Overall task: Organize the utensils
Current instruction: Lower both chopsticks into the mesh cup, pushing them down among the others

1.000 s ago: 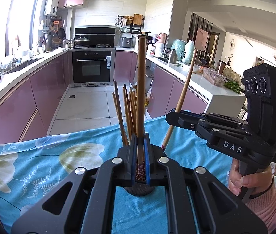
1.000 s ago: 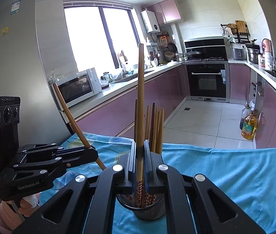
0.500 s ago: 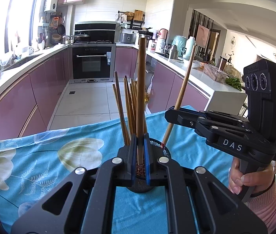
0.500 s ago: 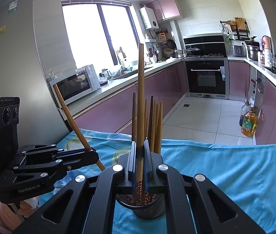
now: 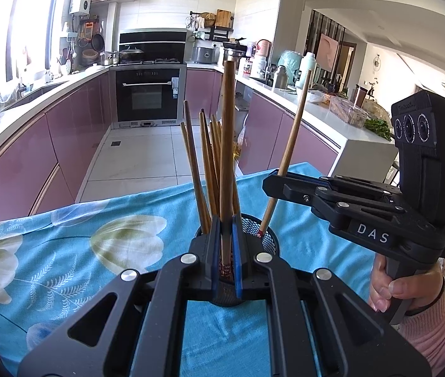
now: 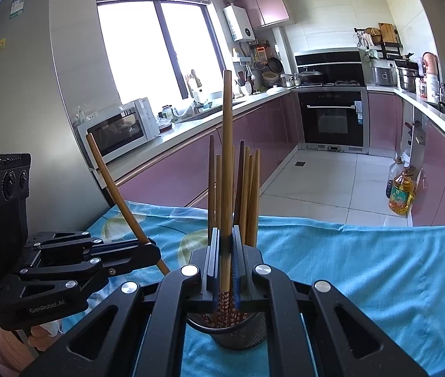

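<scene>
A blue floral tablecloth (image 5: 65,251) is covering the table in the foreground, with the kitchen floor and pink cabinets (image 5: 65,144) lying beyond its far edge. A black oven (image 6: 332,119) is sitting at the far end of the room.

Near the middle of the cloth, a black mesh holder (image 5: 261,235) is standing upright, and a bunch of wooden chopsticks (image 5: 209,163) is standing in it, fanning slightly outward.

The left gripper (image 5: 227,251) is hovering just over the near rim of the holder, its jaws clamped together on a single chopstick (image 5: 227,157) that is standing nearly upright, its patterned red tip pointing down into the holder.

The right gripper (image 6: 225,264) is hovering just above the same holder from the right, its jaws pressing on a second chopstick (image 6: 227,157). In the left wrist view this stick is leaning to the right, and its red tip is sitting just at the holder's far right rim.

A hand (image 5: 404,289) in a pink sleeve (image 5: 436,342) is gripping the right gripper's handle at the near right.
</scene>
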